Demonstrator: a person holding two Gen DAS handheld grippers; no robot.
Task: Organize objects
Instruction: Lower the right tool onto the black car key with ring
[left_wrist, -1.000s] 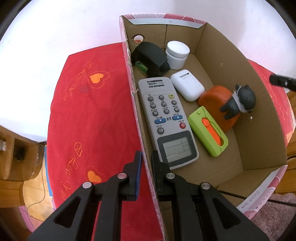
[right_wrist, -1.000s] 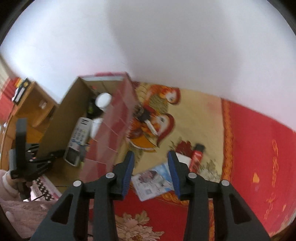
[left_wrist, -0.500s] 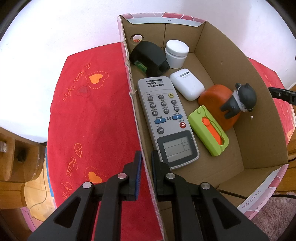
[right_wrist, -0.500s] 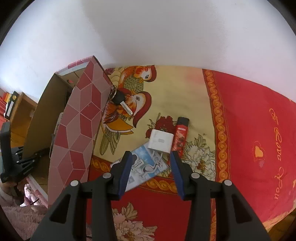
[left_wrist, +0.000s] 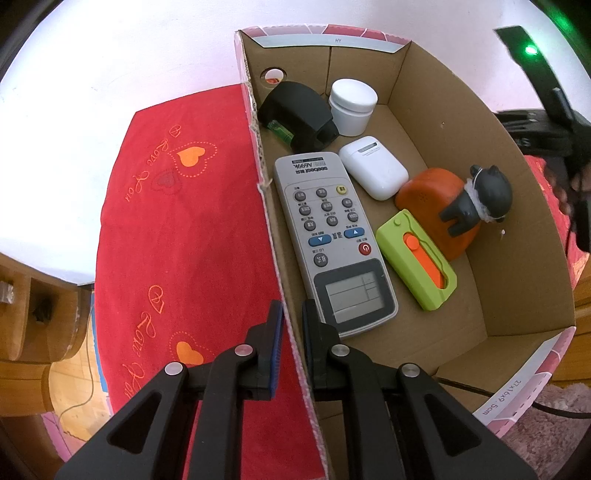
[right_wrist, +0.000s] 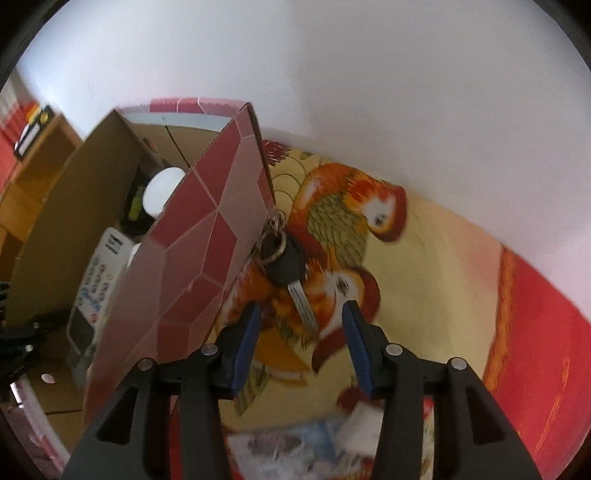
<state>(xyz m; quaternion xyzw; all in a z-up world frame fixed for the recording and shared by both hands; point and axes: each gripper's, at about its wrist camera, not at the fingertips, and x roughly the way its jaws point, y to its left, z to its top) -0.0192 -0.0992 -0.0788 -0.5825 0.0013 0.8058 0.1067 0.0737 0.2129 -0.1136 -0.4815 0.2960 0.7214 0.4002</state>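
**One key left beside the box, right gripper lining up on it**

Two grippers are at work. On the red cloth (left_wrist: 177, 236) stands the box (left_wrist: 436, 107), the biggest thing in view, with a remote (left_wrist: 328, 236), an orange toy (left_wrist: 439, 206), a green case (left_wrist: 417, 258), a white case (left_wrist: 373, 166), a white jar (left_wrist: 352, 101) and a black holder (left_wrist: 299, 110) already lying inside. The left gripper (left_wrist: 292, 325) is clenched on the box's left wall near the near corner, one pad outside and one inside, steadying it.

Outside the box, on the bird-patterned cloth (right_wrist: 424, 280) just right of the box's patterned wall (right_wrist: 207, 266), lies the key (right_wrist: 291, 273): black head and ring far, metal blade pointing near. The ring sits right against the wall's foot; whether it touches I cannot tell. The right gripper (right_wrist: 299, 332) hangs above with nothing between its pads; its jaws have just been opening and stand either side of the blade tip.

Judged from this, the key is small, light and rigid, lying flat, so the thin smooth blade would likely slip or pivot. The thicker plastic head offers the better hold, pinched across its width, though the dangling ring may snag on the wall. Blurred packets (right_wrist: 295, 446) lie nearer.
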